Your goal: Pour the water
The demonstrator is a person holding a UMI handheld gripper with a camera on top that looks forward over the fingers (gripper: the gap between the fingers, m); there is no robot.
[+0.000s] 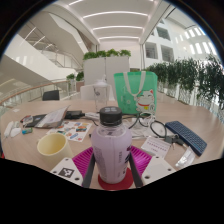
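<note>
A clear plastic bottle (111, 148) with a black cap and a pale pink tint stands upright on a red coaster (113, 182) on the table. It sits between my gripper's (112, 170) two fingers, whose magenta pads (82, 160) flank its lower half. The pads lie close along the bottle's sides, and the bottle still rests on the coaster. A yellow cup (52, 145) stands on the table to the left, ahead of the left finger.
A green and white bag (135, 92) stands beyond the bottle. A dark keyboard (187, 136) lies at the right. Papers, cables and small items (70, 118) are scattered over the table (30, 150). Planters line the space behind.
</note>
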